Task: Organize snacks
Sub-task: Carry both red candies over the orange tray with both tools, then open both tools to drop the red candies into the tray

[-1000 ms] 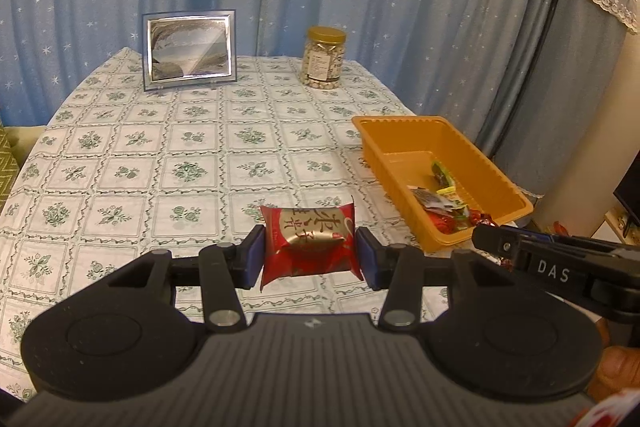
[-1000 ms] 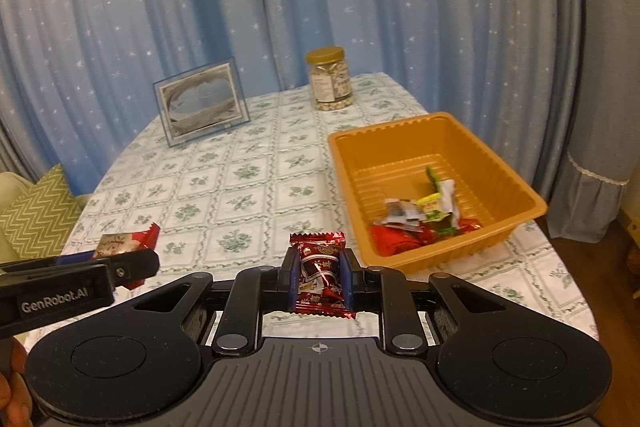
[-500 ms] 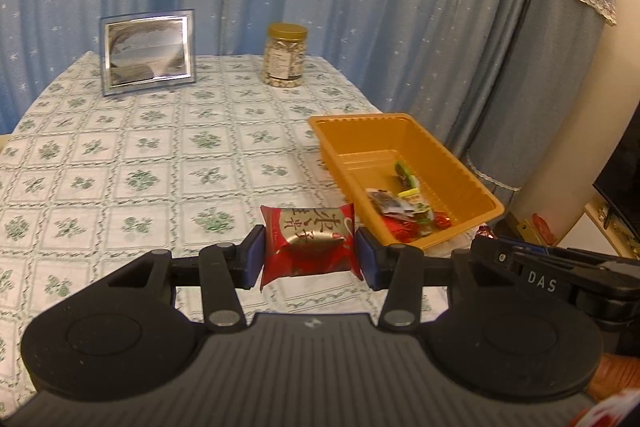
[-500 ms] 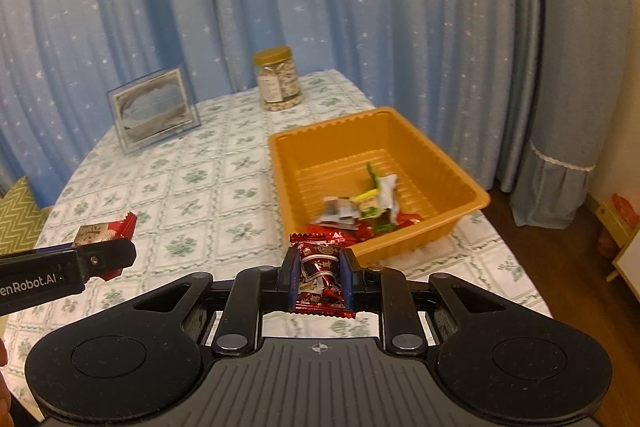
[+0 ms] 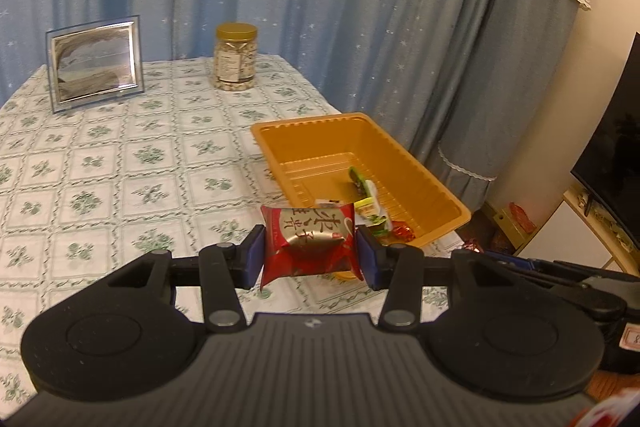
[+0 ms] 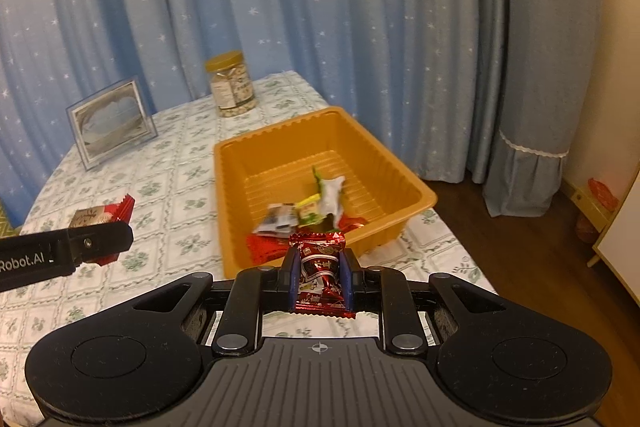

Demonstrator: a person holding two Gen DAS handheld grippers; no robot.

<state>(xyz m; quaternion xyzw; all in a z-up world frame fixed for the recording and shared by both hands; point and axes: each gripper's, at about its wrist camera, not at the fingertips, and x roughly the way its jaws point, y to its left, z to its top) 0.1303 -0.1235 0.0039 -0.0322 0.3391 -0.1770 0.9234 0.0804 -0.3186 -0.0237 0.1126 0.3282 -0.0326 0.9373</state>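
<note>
My left gripper (image 5: 310, 253) is pinching a red-and-gold snack packet (image 5: 308, 243) side to side, blue pads pressed on both ends, packet held off the cloth. My right gripper (image 6: 320, 279) is squeezed tight on a narrow dark-red candy wrapper (image 6: 322, 273), upright between the pads.

Orange plastic tray (image 6: 236, 187) sits on the green-checked tablecloth (image 5: 100, 167) near the table's right edge. From the right wrist it's at 12 o'clock, its near rim just beyond the candy. From the left wrist the tray (image 5: 424, 175) is at 1 o'clock, its near corner just behind the packet.

In the tray's near end: loose wrapped snacks (image 6: 312, 207), white, green-yellow and red, bunched together. Far end bare.

Far side of table: lidded jar of nuts (image 5: 235, 57) at 11 o'clock from the left wrist, photo frame (image 5: 95, 61) at 10 o'clock, well apart from the tray.

Left gripper's packet also shows at 9 o'clock in the right-wrist view.
</note>
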